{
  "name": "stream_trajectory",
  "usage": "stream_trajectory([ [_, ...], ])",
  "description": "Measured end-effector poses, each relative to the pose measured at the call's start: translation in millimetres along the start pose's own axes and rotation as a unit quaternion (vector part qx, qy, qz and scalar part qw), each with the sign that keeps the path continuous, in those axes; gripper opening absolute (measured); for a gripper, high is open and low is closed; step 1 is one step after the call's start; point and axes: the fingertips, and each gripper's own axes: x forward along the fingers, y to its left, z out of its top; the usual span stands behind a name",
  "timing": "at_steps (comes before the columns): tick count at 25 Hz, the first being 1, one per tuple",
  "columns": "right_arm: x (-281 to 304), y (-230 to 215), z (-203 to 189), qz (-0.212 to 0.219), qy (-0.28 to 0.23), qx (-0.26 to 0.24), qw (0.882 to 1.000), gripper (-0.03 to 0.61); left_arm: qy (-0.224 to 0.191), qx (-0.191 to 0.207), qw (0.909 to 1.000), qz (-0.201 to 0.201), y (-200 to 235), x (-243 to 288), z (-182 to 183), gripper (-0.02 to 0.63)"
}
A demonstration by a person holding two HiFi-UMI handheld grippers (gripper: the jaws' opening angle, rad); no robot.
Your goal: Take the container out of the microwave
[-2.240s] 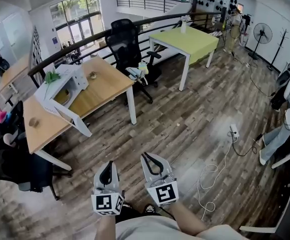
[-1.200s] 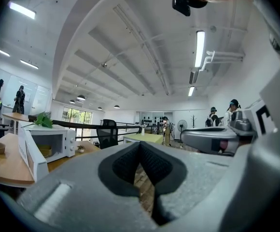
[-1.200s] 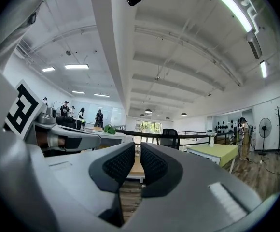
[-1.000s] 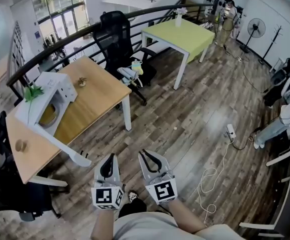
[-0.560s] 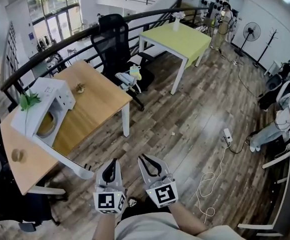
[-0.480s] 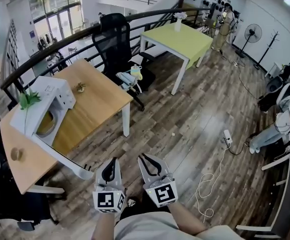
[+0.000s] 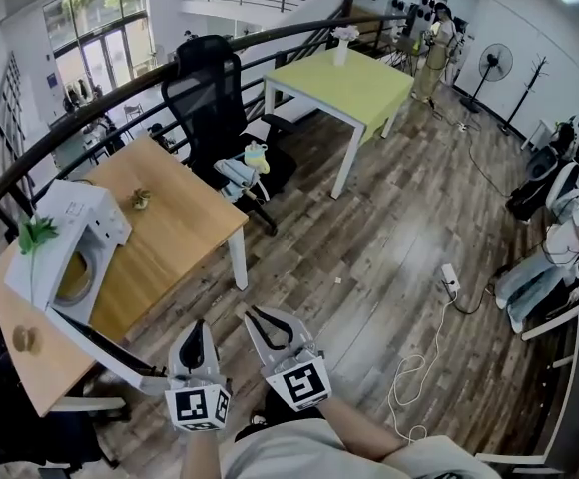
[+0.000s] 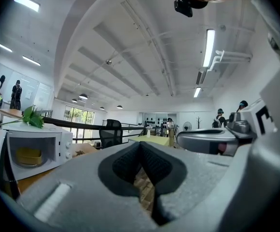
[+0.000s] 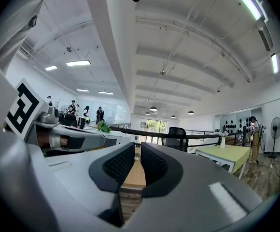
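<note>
Glossy wood-plank floor; matt wooden table; smooth white microwave casing.

- Wooden table: ahead and to the left of the left gripper. A small brown-green object rests on its top.
- Black office chair: well ahead of both grippers, beyond the wooden table's far corner. Pale items lie on the seat.
- Yellow-green table: well ahead and to the right of the right gripper.
- White power strip with trailing cable: on the plank floor, right of the right gripper.
- Standing fan: far ahead, right.
</note>
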Motion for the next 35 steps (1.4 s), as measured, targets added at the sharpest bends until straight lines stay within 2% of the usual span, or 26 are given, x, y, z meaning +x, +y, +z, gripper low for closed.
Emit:
stream_trajectory([
  [4,29,-41,-3,0.003,-0.007,0.004,1.0,0.054,-0.002,-0.001,1.0,0.002,0,51,3,0.003],
  [8,60,-77,-7,0.016,-0.011,0.009,1.0,0.054,-0.003,-0.001,0.9997,0.023,8,91,6,0.003],
  [12,89,-92,-11,0.042,-0.018,0.006,0.999,0.054,0.001,-0.003,0.9988,0.048,20,115,5,0.003],
  [20,150,-72,-24,0.135,-0.018,0.015,0.991,0.055,0.017,-0.001,0.9915,0.129,73,124,-2,0.003],
  [26,194,-49,-27,0.185,-0.022,0.035,0.982,0.055,0.011,-0.005,0.9832,0.182,119,126,-1,0.003],
  [31,236,-21,-22,0.236,-0.018,0.0,0.972,0.057,0.0,-0.01,0.9763,0.216,169,133,3,0.003],
  [35,279,-5,-19,0.255,-0.024,0.001,0.967,0.057,0.005,-0.002,0.9725,0.233,205,140,1,0.003],
])
